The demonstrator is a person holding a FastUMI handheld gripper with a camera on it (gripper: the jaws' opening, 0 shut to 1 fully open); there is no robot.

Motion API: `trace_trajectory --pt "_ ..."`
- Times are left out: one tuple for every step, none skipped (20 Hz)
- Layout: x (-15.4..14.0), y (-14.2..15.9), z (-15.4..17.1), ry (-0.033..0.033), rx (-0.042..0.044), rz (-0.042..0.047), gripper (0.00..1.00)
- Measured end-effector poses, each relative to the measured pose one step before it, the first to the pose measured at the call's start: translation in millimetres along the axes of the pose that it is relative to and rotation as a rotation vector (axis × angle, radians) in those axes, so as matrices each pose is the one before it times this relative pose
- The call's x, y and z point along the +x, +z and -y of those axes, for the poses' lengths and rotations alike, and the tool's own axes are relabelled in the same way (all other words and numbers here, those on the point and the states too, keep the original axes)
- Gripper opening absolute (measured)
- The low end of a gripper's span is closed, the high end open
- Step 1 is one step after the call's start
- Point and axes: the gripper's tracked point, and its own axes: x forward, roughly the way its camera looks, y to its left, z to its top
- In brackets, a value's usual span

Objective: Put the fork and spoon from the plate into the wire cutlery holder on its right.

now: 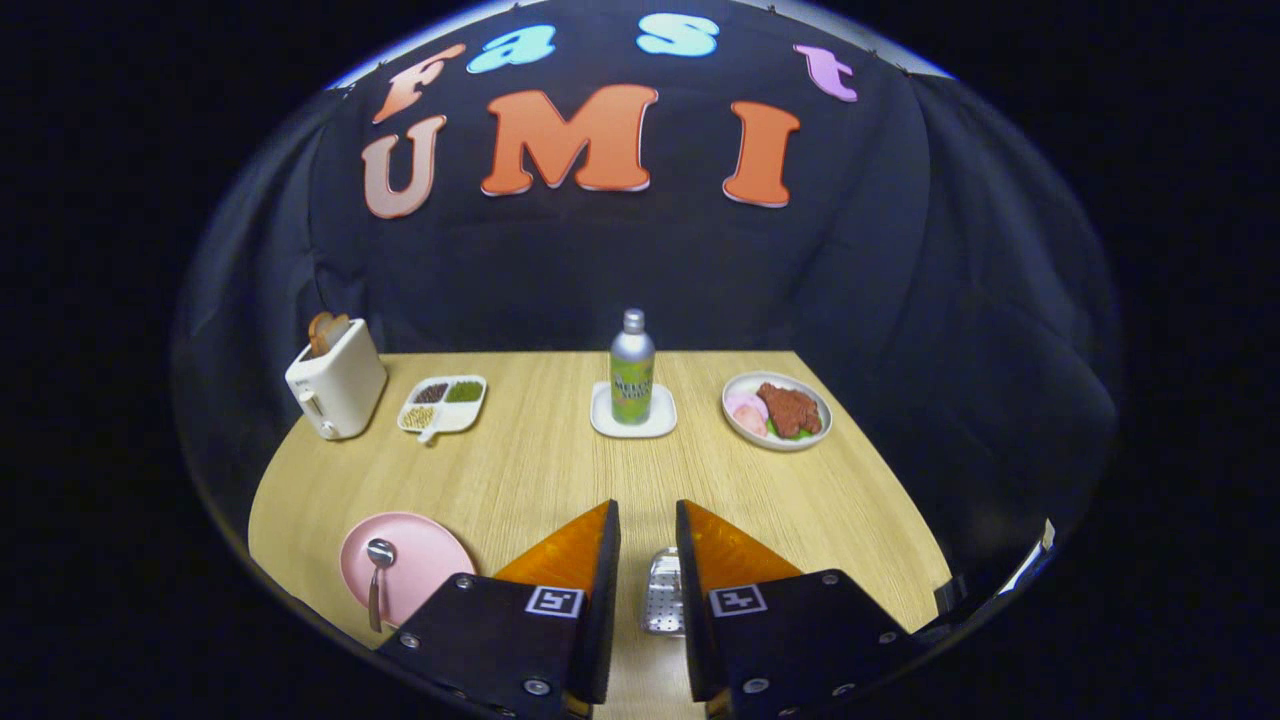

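Claw [648,560] parted above perforated metal holder [663,595]; spoon [377,580] on plate [430,555].

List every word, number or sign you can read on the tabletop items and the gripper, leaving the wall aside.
Bottle label: print is there, too blurred to read.
Gripper: a square black-and-white marker sits behind each of the fingers; it is a pattern, not words. The fingers stand slightly apart, holding nothing, with the wire cutlery holder seen through the gap.
Toaster: no text visible.
Nothing can be quoted.
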Motion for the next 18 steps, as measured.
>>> trace_trajectory --pt "-4.94 10.12 -6.35 0.00553 -0.01368 0.05255 0.34" --pt "-3.94 10.27 -8.56 0.01088 -0.0058 0.05162 0.4" --pt "-2.87 7.98 -9.99 0.01057 -0.00411 0.04124 0.44" --pt "-2.56 4.89 -10.74 0.01677 0.00099 0.0295 0.49" --pt "-2.46 1.91 -10.68 0.01774 0.00193 0.01933 0.52" --pt "-1.64 1.54 -11.03 0.0174 0.00629 0.01716 0.6" --pt "-2.04 1.65 -10.65 0.02035 0.0079 0.0146 0.63" --pt "-1.74 0.22 -9.91 0.0111 0.00885 0.01414 0.71" --pt "0.48 -0.91 -8.83 0.01077 0.00417 0.01427 0.75" --pt "-0.71 0.64 -7.33 0.00544 0.00012 0.01417 0.81" --pt "-1.5 2.14 -7.74 0.00705 -0.00155 0.01724 0.83" --pt "-1.57 2.42 -8.35 0.00885 -0.00299 0.0178 0.86" --pt "-1.02 2.29 -8.57 0.01026 -0.00168 0.01609 0.87" --pt "-0.67 1.45 -8.5 0.00966 0.00223 0.01291 0.88" --pt "-0.29 0.25 -9.07 0.0125 0.00448 0.00943 0.89" --pt "0.0 -0.72 -9.23 0.01118 0.00443 0.00432 0.9" --pt "0.81 -3.05 -8.66 0.00992 0.00397 0.00131 0.9" --pt "1.42 -5.11 -9.83 0.01354 0.00422 -0.00744 0.9"
